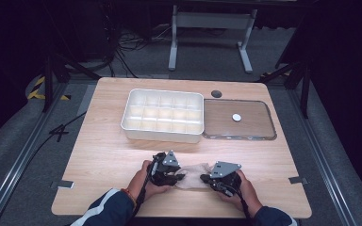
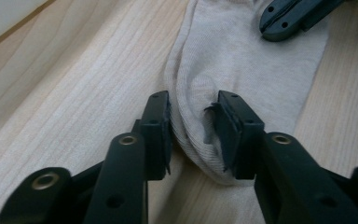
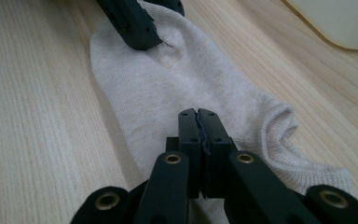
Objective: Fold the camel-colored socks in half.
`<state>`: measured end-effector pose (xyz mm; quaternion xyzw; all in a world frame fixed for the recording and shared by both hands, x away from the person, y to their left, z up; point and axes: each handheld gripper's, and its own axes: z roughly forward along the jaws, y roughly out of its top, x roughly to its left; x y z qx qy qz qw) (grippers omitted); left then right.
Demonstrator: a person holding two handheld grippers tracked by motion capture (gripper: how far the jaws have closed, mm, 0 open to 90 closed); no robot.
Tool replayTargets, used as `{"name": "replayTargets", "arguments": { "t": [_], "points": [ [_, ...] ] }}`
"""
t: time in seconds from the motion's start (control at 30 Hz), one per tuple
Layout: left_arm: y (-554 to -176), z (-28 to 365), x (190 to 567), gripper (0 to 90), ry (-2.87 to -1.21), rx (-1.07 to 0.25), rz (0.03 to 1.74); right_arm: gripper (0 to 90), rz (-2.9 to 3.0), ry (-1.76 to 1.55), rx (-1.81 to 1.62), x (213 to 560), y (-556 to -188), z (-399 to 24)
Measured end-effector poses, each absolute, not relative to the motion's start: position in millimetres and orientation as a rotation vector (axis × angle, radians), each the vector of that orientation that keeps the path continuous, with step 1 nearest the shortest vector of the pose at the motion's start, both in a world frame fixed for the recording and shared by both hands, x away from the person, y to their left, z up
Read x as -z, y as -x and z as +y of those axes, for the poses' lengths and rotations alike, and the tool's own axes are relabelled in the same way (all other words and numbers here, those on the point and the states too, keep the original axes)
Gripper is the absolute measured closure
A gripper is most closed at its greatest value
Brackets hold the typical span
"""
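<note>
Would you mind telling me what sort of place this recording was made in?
Probably a lab or recording workspace, not a home: a bare wooden table stands on grey carpet, loose cables trail across the floor behind it, and black curtains close it in.

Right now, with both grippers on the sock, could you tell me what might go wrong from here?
1. The left gripper has only a bunched fold of the sock between its pads, near the edge; the fold could slip out when pulled.
2. The right gripper is shut on a thin bit of fabric, so pulling the two apart may stretch the sock or tug it free.
3. The white divided tray sits just beyond the hands; a lifted sock could brush against it.
</note>
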<state>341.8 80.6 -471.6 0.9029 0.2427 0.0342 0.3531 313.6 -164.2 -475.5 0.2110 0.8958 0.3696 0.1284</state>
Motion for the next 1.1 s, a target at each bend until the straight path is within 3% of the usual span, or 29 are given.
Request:
{"name": "replayTargets", "arguments": {
  "t": [0.07,0.23,1.1],
  "points": [
    [-343,82,472,76.4,-2.333,-0.053,0.625,89.3,2.607,-0.610,-1.075,475,-314,-164],
    [-343,84,474,82.2,-2.303,-0.019,0.636,89.3,2.604,-0.616,-1.074,475,-314,-162],
    [-340,100,452,82.5,-2.123,-0.074,0.637,89.3,2.632,-0.622,-1.015,471,-326,-135]
  ]
}}
